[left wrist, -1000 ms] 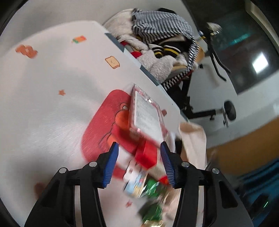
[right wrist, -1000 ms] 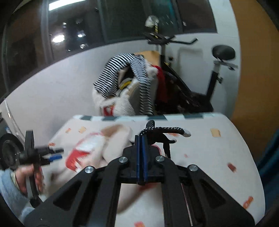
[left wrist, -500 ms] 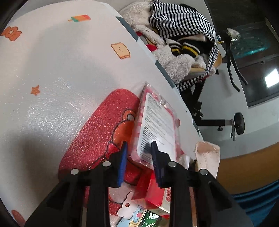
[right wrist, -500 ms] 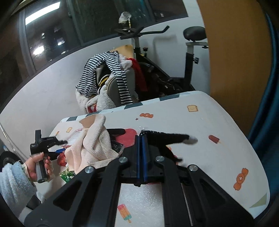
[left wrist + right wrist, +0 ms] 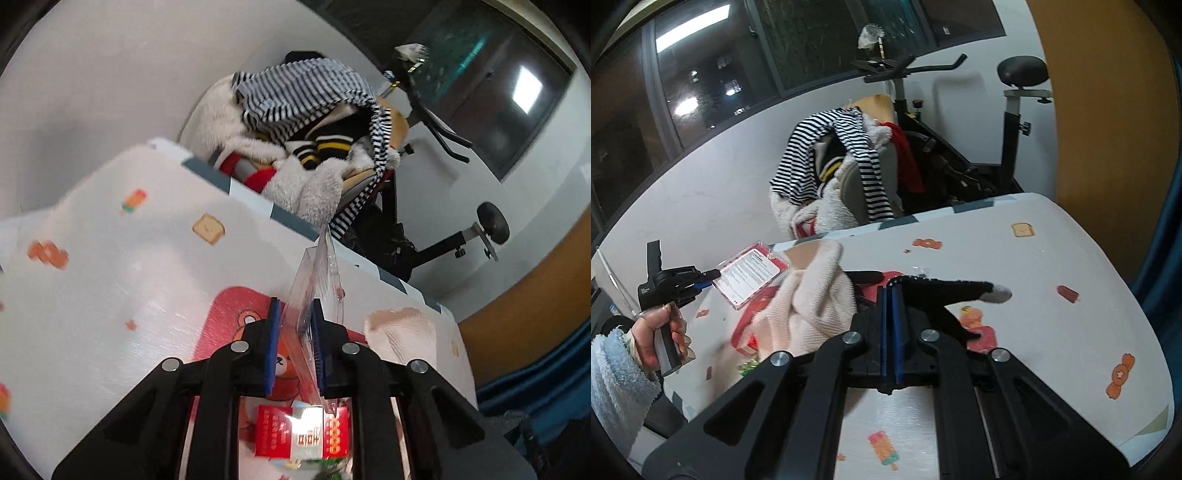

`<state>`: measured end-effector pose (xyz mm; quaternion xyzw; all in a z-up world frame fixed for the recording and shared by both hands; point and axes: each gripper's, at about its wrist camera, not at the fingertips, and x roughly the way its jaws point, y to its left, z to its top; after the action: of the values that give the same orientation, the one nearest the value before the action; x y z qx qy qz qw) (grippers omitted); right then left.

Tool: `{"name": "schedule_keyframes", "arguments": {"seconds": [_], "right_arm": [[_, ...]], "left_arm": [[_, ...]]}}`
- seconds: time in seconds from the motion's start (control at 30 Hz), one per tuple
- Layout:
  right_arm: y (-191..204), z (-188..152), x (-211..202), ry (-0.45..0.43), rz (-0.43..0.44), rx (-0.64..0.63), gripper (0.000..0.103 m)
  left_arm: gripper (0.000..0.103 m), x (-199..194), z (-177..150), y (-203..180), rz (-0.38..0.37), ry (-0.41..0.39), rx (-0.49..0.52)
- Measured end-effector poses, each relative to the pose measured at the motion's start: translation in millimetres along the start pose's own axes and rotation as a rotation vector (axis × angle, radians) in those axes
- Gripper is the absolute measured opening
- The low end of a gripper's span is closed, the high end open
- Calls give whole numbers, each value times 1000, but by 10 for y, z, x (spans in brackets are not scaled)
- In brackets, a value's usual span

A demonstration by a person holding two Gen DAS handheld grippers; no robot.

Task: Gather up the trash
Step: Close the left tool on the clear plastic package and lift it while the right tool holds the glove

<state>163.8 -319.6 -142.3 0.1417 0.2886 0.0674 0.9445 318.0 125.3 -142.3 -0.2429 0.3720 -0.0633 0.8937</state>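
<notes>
Now my left tongs (image 5: 293, 341), closing on the clear plastic package (image 5: 314, 280) and lifting it edge-up off the tabletop (image 5: 110, 295), have one piece of trash collected, while my right tongs (image 5: 888, 332) stay shut on a black sock (image 5: 945, 288).

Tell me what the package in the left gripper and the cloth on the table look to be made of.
Package: clear, glossy rigid plastic, likely a blister pack; the table shows through it, and a printed label shows in the right wrist view. The left gripper is closing on it.
Cloth: soft, matte, cream ribbed knit or towelling; it lies in folds.
</notes>
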Motion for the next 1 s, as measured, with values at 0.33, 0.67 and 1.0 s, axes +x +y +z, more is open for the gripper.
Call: {"name": "schedule_keyframes", "arguments": {"seconds": [0.33,0.67,1.0], "right_arm": [[370,54,-205,5,87,-62,7],[576,-73,-604,22,146,-111,7],[728,-482,-888,47,180,-149,7]], "left_arm": [[16,-893,-290,-264,-29,27,121],[16,-1547,-980,-460,-101,90,197],[16,-1915,-1739,-471,-114,174,279]]}}
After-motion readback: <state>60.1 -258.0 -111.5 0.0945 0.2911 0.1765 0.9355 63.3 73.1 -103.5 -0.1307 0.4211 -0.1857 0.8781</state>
